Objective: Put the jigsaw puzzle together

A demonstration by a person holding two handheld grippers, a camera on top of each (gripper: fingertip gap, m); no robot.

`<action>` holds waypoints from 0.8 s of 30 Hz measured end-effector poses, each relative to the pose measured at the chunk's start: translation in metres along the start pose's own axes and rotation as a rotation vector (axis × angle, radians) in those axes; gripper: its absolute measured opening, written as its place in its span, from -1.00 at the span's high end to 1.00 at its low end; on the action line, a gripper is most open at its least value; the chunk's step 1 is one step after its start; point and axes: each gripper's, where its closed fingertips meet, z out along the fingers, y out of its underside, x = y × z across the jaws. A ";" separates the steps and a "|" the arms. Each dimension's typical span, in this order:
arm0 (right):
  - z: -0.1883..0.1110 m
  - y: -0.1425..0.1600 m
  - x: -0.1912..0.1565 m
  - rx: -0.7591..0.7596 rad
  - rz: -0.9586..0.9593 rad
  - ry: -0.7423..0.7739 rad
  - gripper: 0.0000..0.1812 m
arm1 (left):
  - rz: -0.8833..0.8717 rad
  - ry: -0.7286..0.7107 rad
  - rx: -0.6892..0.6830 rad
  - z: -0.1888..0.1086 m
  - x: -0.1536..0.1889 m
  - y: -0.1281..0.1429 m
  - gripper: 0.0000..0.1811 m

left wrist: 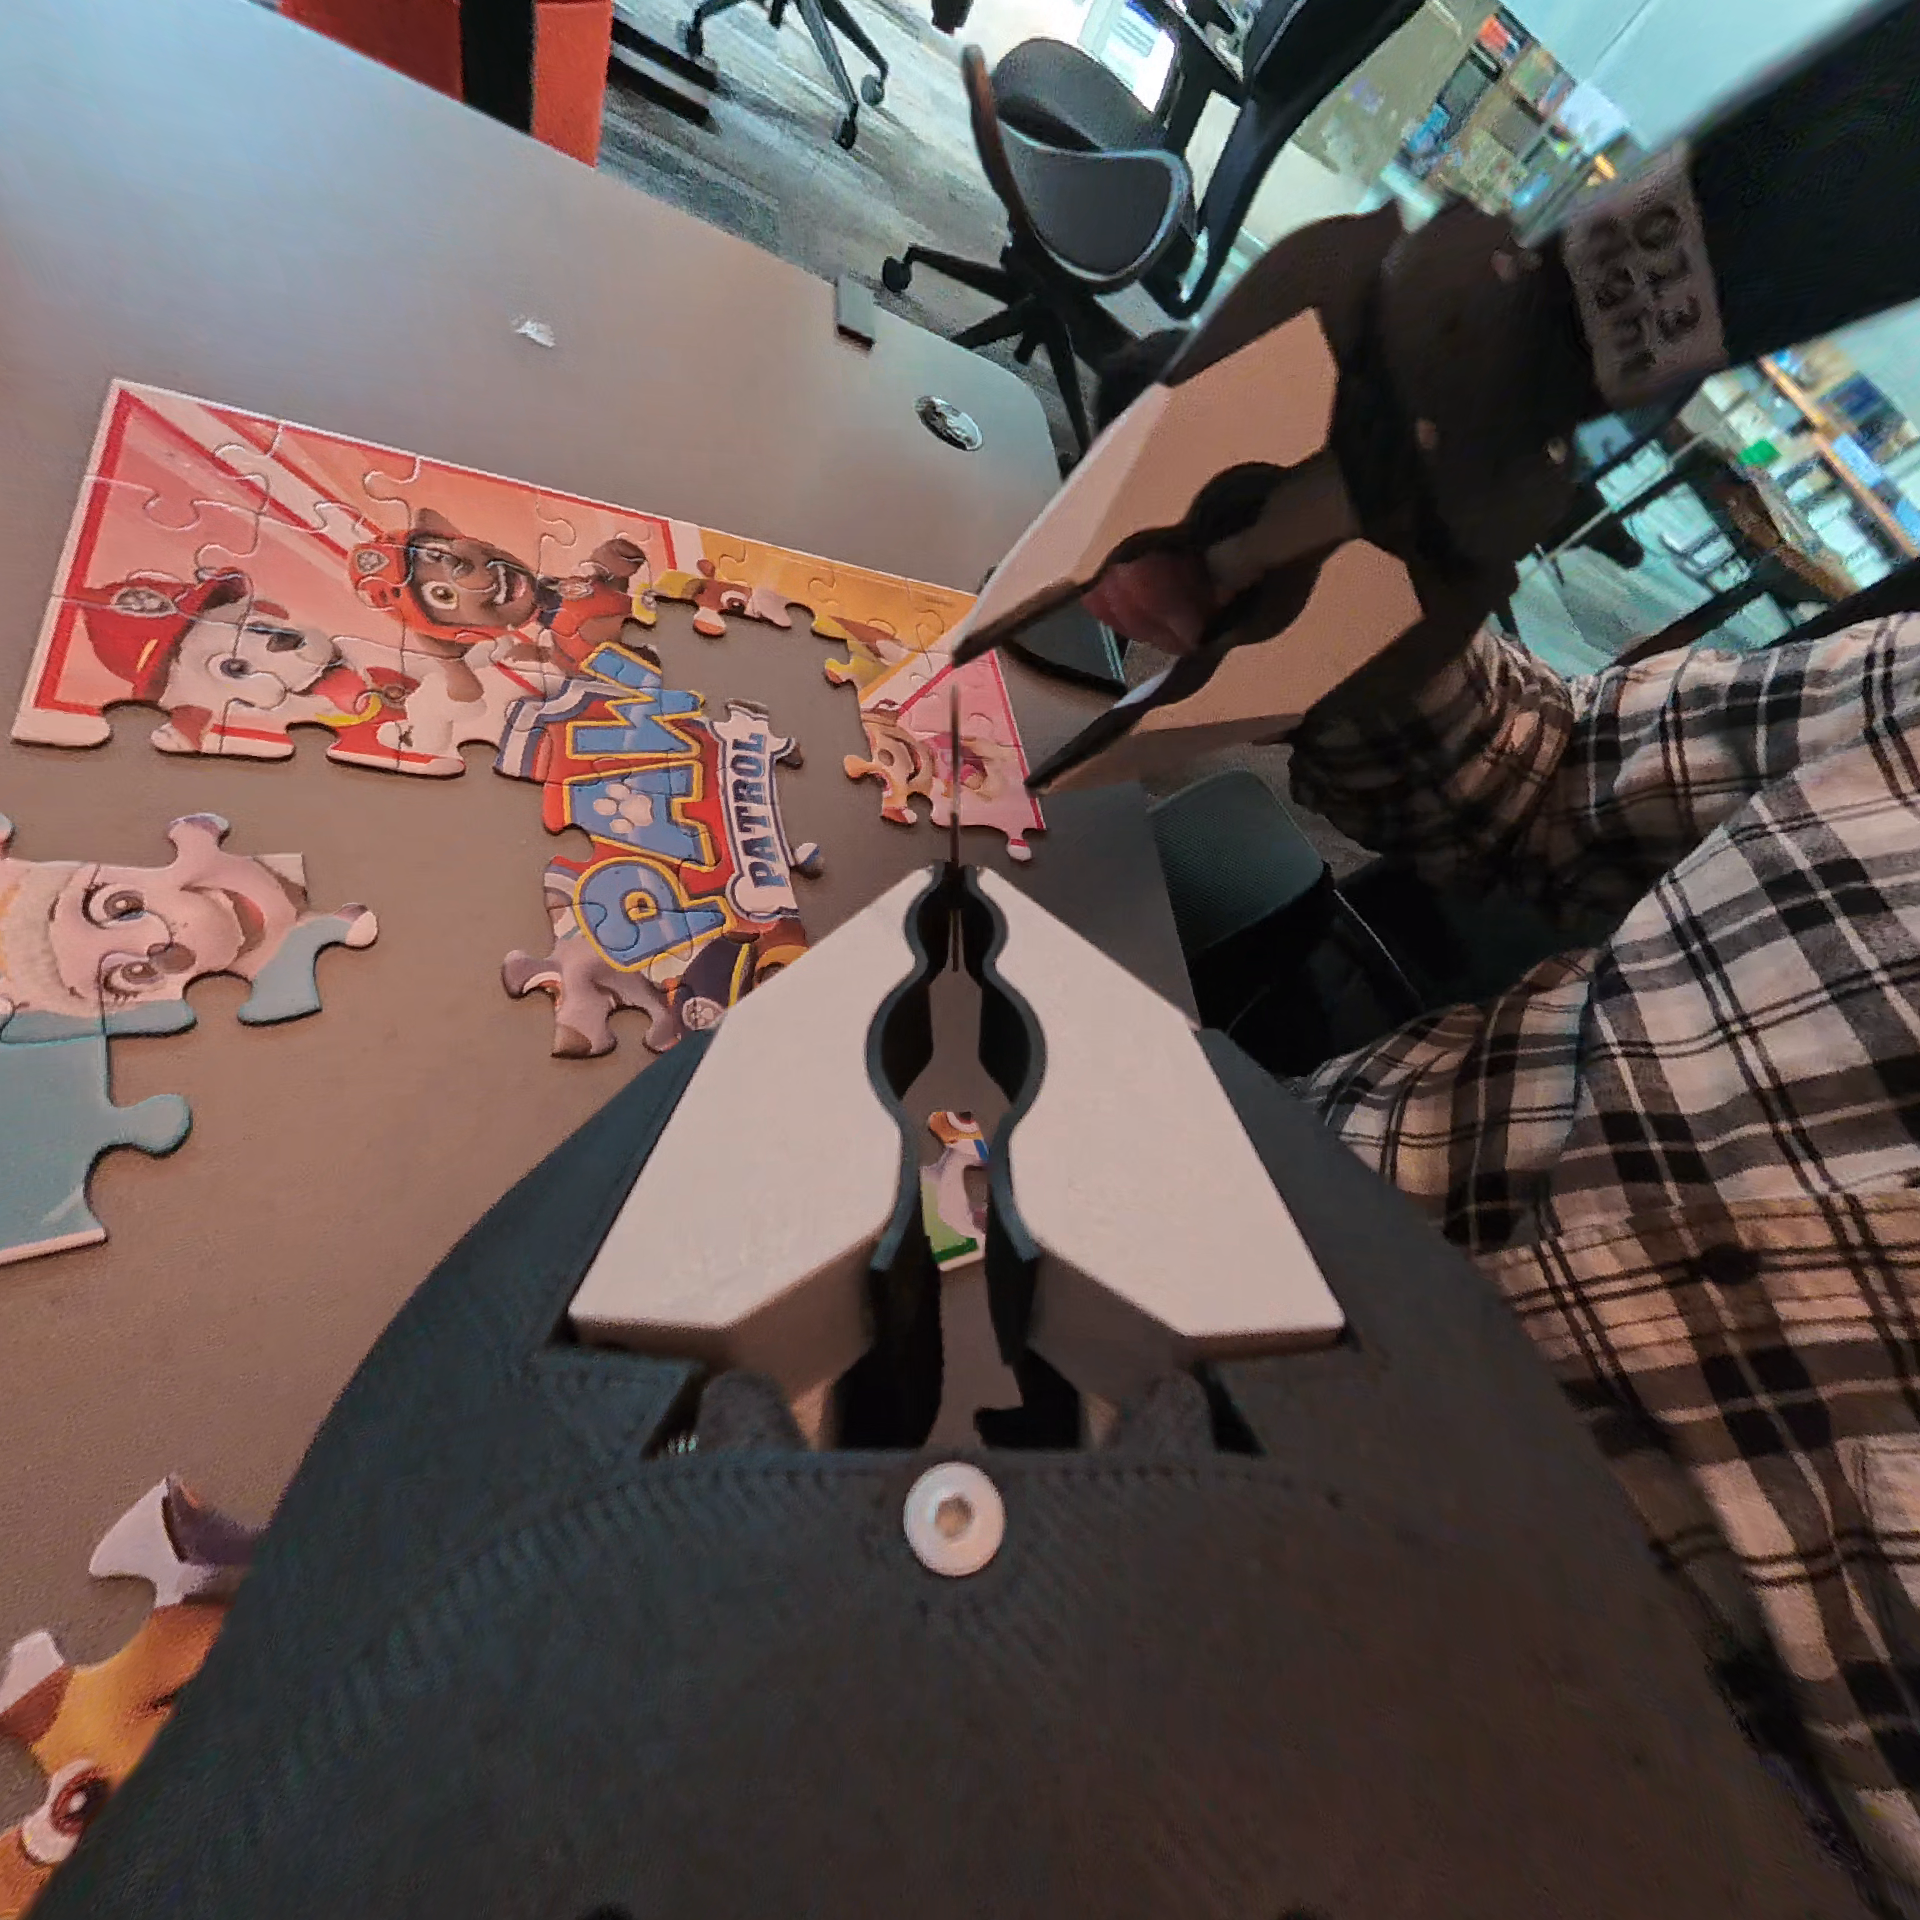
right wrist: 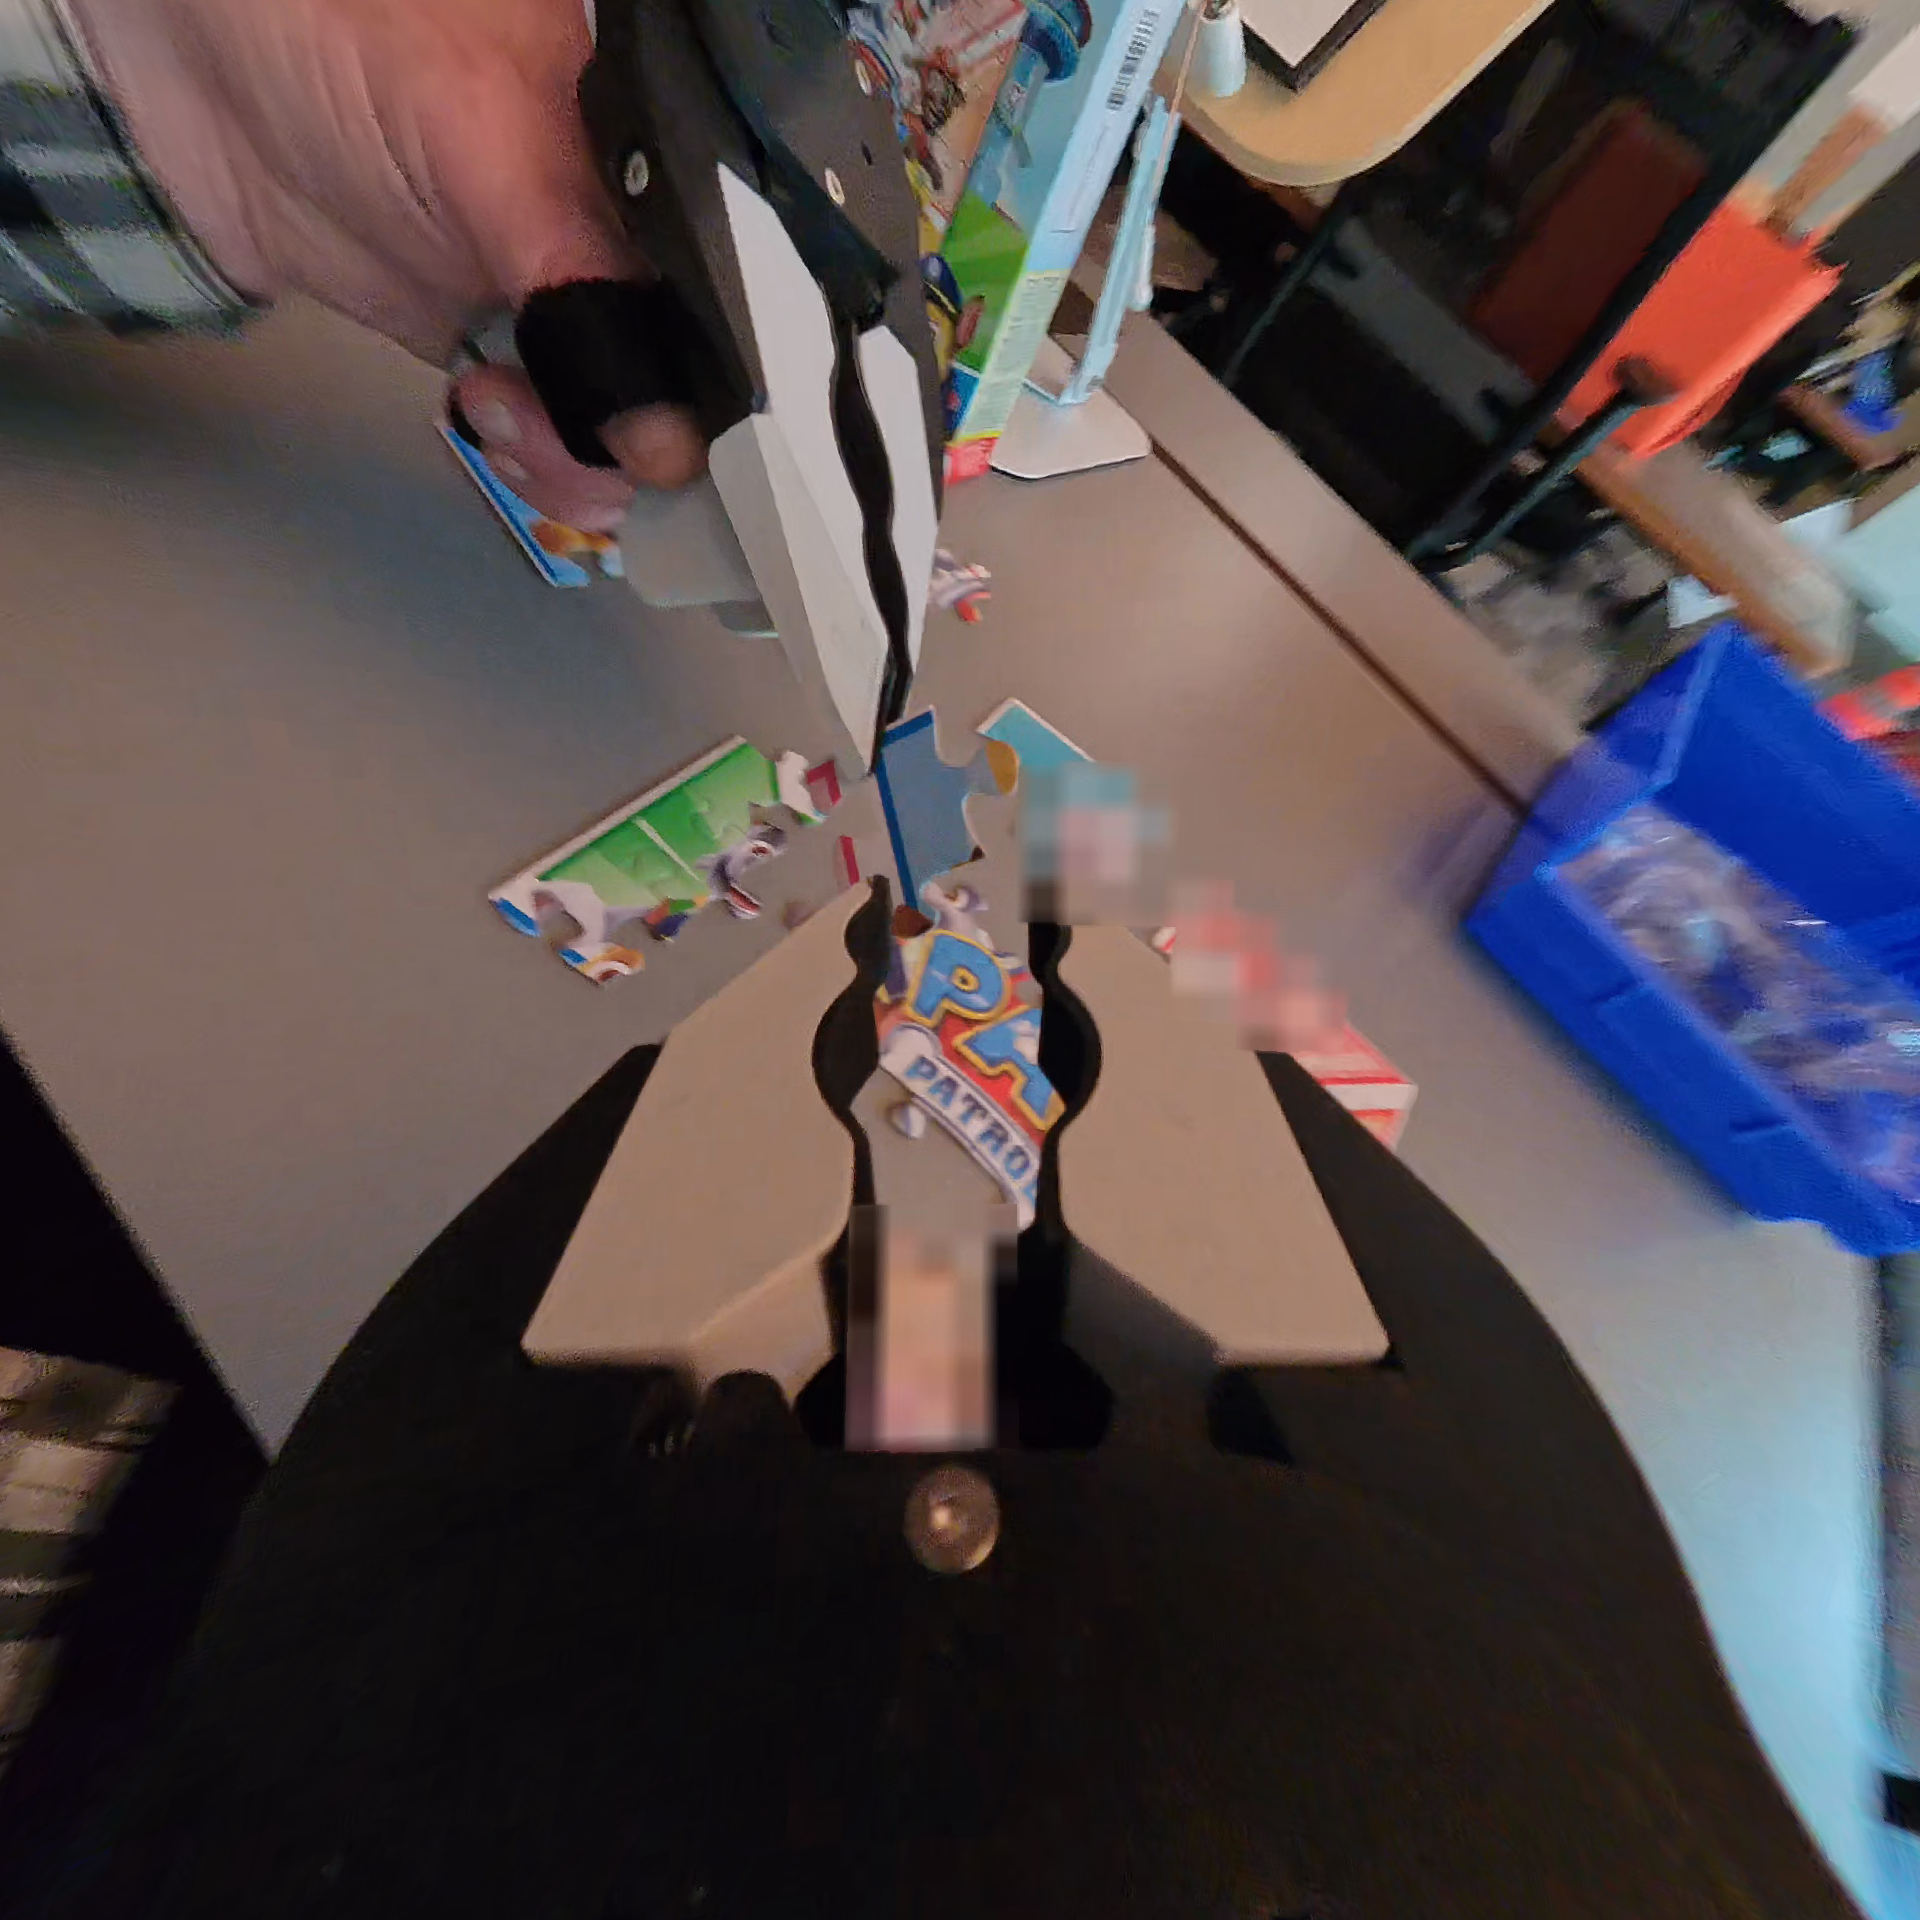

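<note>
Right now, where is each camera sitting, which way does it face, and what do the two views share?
Left wrist view: on the left gripper, facing across the table toward office chairs; shows the right gripper, a plaid sleeve.
Right wrist view: on the right gripper, facing down the table toward a puzzle box; shows the left gripper, its hand.
Shared: the logo section and the puzzle piece pinched by the left gripper.

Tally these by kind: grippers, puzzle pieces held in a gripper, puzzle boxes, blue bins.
grippers: 2 (left gripper, right gripper)
held puzzle piece: 1
puzzle box: 1
blue bin: 1
Total: 5
</note>
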 end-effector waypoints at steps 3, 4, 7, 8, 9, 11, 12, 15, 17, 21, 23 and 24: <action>0.002 0.000 -0.007 0.021 0.117 -0.124 0.73 | 0.060 0.018 -0.070 0.002 0.009 0.005 1.00; 0.003 -0.001 -0.011 0.028 0.146 -0.168 0.73 | 0.080 0.012 -0.094 0.003 0.010 0.007 1.00; 0.004 0.002 -0.021 0.014 0.227 -0.283 0.77 | 0.131 0.018 -0.139 0.006 0.015 0.010 1.00; 0.005 0.003 -0.025 0.008 0.236 -0.312 0.84 | 0.147 0.026 -0.143 0.007 0.018 0.010 0.99; 0.005 0.004 -0.028 0.002 0.244 -0.334 0.90 | 0.161 0.012 -0.160 0.007 0.016 0.012 1.00; 0.002 0.004 -0.033 0.005 0.276 -0.382 1.00 | 0.169 -0.001 -0.163 0.007 0.015 0.012 0.97; 0.001 0.002 -0.032 0.018 0.305 -0.391 1.00 | 0.167 0.001 -0.147 0.007 0.015 0.010 0.97; -0.005 -0.005 -0.027 0.083 0.409 -0.411 1.00 | 0.150 -0.001 -0.108 0.002 0.013 0.006 0.95; -0.011 -0.010 -0.020 0.140 0.483 -0.415 1.00 | 0.141 -0.042 -0.104 -0.002 0.003 0.008 0.87; -0.028 -0.013 0.001 0.233 0.591 -0.388 1.00 | 0.114 -0.138 -0.120 -0.008 -0.019 0.017 0.80; -0.043 -0.011 0.015 0.262 0.629 -0.355 1.00 | 0.118 -0.162 -0.141 -0.008 -0.023 0.023 0.80; -0.051 -0.008 0.022 0.270 0.641 -0.332 1.00 | 0.119 -0.178 -0.156 -0.007 -0.025 0.026 0.78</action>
